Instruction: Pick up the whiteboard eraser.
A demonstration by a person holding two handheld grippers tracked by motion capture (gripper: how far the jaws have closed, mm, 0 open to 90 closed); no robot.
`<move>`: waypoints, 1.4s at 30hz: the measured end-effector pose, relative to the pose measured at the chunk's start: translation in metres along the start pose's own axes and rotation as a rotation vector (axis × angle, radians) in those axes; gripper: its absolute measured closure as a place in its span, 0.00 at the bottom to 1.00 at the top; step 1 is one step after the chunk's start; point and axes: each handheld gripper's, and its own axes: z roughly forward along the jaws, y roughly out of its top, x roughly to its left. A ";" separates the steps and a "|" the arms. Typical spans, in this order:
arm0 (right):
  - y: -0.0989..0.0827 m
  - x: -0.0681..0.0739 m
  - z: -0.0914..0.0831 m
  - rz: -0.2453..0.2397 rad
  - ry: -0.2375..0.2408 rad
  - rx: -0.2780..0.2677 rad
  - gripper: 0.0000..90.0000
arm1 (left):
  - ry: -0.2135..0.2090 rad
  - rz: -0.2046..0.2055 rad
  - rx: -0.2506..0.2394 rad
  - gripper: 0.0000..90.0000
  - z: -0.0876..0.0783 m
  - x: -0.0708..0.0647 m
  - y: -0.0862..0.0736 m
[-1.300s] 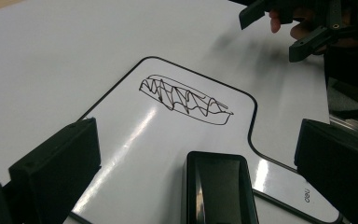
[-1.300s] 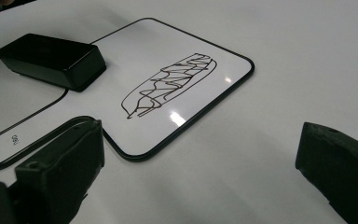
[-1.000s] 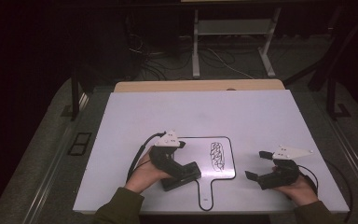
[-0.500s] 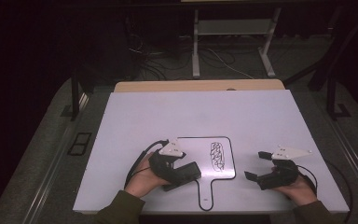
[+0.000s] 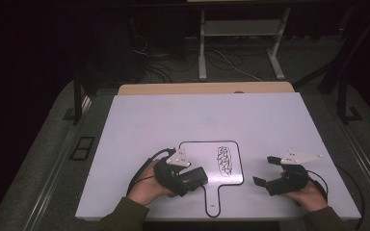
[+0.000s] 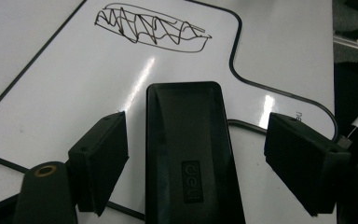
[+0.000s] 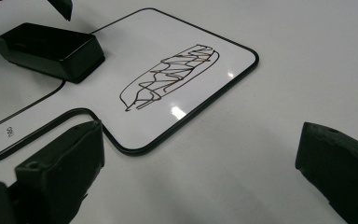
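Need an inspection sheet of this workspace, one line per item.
Surface: white table, bare apart from the job's things.
Job's things: handled whiteboard lying flat, with a dark scribble on it; black eraser resting on its handle end.
Clutter: nothing seen.
Grippers: left gripper straddles the eraser; its jaws have just been closing, with gaps left on both sides. Right gripper open, nothing between its jaws, right of the whiteboard.
Cables: one cable loops from the left gripper and another from the right; loose floor cables beyond the table.
Surroundings: dark room, metal stand legs behind.
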 end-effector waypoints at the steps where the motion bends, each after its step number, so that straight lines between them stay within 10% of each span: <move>1: 0.000 0.000 0.000 -0.001 0.000 0.000 0.00 | -0.002 -0.005 0.001 0.24 0.001 -0.001 0.000; 42: -0.001 -0.001 0.001 -0.004 -0.003 0.009 0.00 | 0.012 -0.015 0.149 0.40 0.014 0.002 -0.008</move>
